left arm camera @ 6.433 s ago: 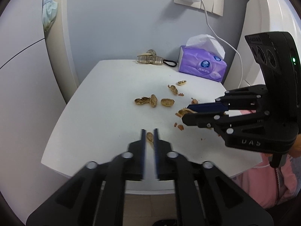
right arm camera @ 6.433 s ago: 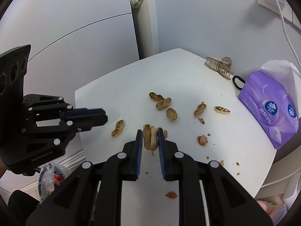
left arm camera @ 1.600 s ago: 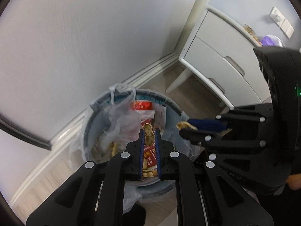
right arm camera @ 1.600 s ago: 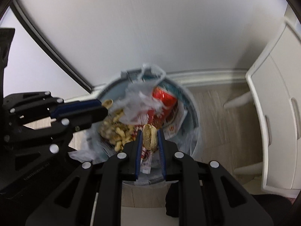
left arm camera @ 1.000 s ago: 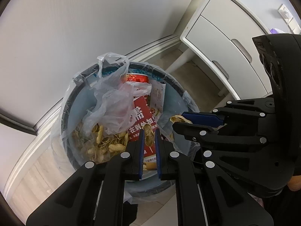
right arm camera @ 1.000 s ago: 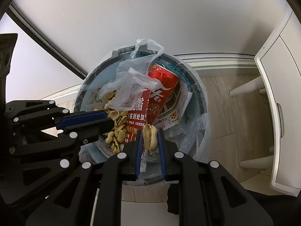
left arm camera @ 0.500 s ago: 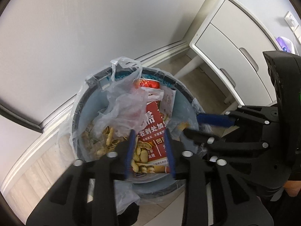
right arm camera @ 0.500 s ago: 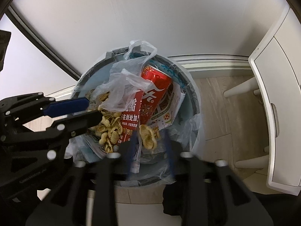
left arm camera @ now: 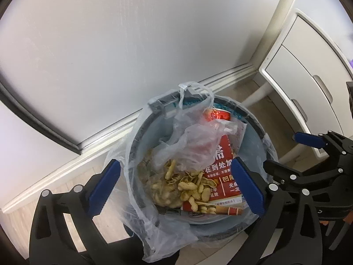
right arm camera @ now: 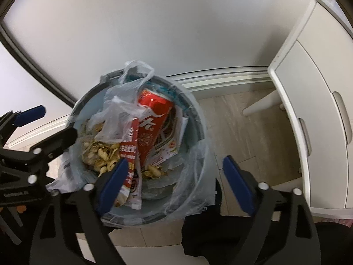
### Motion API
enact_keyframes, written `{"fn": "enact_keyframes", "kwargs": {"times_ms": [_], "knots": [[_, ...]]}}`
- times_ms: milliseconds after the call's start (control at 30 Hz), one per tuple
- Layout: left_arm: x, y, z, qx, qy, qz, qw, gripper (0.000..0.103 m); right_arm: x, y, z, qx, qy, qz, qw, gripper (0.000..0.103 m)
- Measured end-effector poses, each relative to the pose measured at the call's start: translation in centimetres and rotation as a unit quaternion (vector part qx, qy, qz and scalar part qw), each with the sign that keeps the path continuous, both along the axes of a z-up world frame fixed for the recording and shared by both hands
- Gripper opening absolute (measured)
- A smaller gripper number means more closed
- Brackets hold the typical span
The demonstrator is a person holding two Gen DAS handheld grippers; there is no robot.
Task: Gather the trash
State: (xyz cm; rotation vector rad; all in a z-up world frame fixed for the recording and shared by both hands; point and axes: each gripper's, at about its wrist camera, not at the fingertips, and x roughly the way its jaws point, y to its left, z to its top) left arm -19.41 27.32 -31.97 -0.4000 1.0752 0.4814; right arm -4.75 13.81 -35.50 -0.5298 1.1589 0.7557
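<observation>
Now the left claw (left arm camera: 175, 183) hangs over the bin (left arm camera: 257, 130), pointing down into it, its two blue-padded jaws spread wide with nothing between them; half a second ago they were only partly apart, and a second ago they pinched a peanut shell; that shell has gone in among the peanut shells (left arm camera: 187, 187) heaped inside the bin, beside a crumpled clear plastic bag (left arm camera: 198, 145) and a red packet (left arm camera: 222, 176) with white lettering; a red can (right arm camera: 154, 108) lies against the far side; further right, the right claw (right arm camera: 174, 172) also hangs over the bin, tilted down, jaws wide apart and empty; its shell too was gripped a second ago and was dropping free half a second ago; more shells (right arm camera: 152, 170) lie just beyond its left pad; the bin stands on a wood-look floor (right arm camera: 242, 132) against a pale wall; to the right stands a white cabinet (right arm camera: 320, 110) on short legs.
</observation>
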Motion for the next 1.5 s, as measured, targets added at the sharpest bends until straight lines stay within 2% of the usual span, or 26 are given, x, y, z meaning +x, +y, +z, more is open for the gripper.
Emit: {"fn": "enact_keyframes", "kwargs": {"times_ms": [133,200,300,500,733,1067,1300,1400,1500], "knots": [[0.0,-0.1,0.0,0.001,-0.004,-0.001,1.0,0.097,0.2,-0.3,0.4,0.01,-0.017,-0.012,1.0,0.091],[0.0,-0.2,0.0,0.003,-0.008,0.001,1.0,0.097,0.2,-0.4,0.8,0.015,-0.036,-0.015,0.999,0.096],[-0.1,-0.3,0.1,0.001,-0.01,0.006,0.9999,0.097,0.3,-0.5,1.3,0.026,-0.049,-0.018,0.998,0.096],[-0.2,-0.1,0.0,-0.004,-0.008,0.011,0.9999,0.097,0.3,-0.5,1.6,0.031,-0.048,-0.017,0.998,0.096],[-0.3,-0.3,0.4,0.006,-0.008,0.016,0.9998,0.097,-0.2,-0.4,2.0,0.037,-0.041,-0.01,0.998,0.096],[-0.1,-0.8,1.1,0.028,-0.004,0.006,0.9996,0.097,-0.6,-0.6,2.7,0.038,-0.053,-0.005,0.998,0.096],[-0.2,-0.8,3.1,0.045,-0.02,0.004,0.9988,0.097,-0.7,-1.3,4.3,0.058,-0.066,-0.009,0.996,0.096],[-0.4,-0.8,3.8,0.04,-0.031,0.008,0.9987,0.097,-0.5,-1.6,4.8,0.057,-0.073,-0.018,0.996,0.096],[-0.3,-1.0,5.1,0.05,-0.043,0.007,0.9978,0.097,-0.2,-2.1,6.7,0.077,-0.084,-0.027,0.993,0.096]]}}
